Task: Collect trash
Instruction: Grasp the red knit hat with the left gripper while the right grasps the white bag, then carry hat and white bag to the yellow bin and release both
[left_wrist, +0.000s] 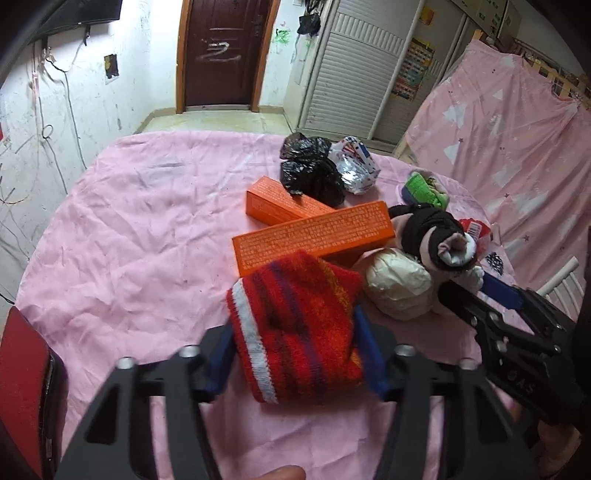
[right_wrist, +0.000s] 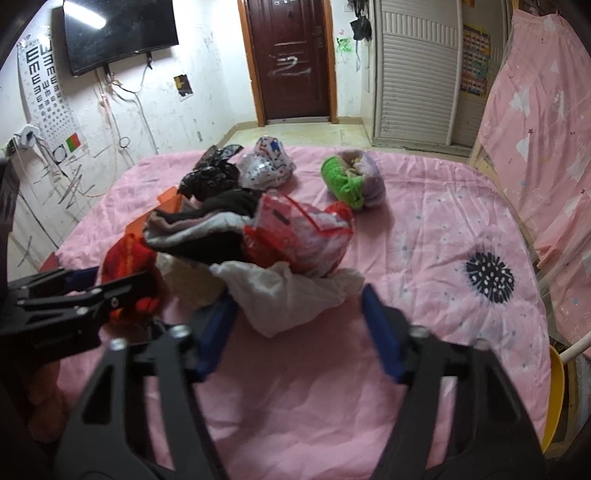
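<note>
My left gripper (left_wrist: 295, 350) is shut on a red striped knitted sock (left_wrist: 295, 325), held just above the pink cloth. Beyond it lie two orange boxes (left_wrist: 314, 236), a crumpled black bag (left_wrist: 310, 170), a white patterned bag (left_wrist: 354, 162) and a cream paper ball (left_wrist: 399, 288). My right gripper (right_wrist: 295, 317) is open, its blue pads either side of a white plastic bag (right_wrist: 284, 291), not gripping it. Behind that lie a red and clear wrapper (right_wrist: 306, 229), a black and grey sock bundle (right_wrist: 207, 229) and a green and purple bundle (right_wrist: 351, 181). The right gripper also shows in the left view (left_wrist: 491, 291).
A round table under a pink cloth (right_wrist: 406, 258) carries everything. A red chair (left_wrist: 26, 387) stands at the left edge, a yellow chair (right_wrist: 554, 398) at the right. A pink curtain (right_wrist: 546, 129), a door (right_wrist: 291, 59) and a wall television (right_wrist: 118, 33) stand behind.
</note>
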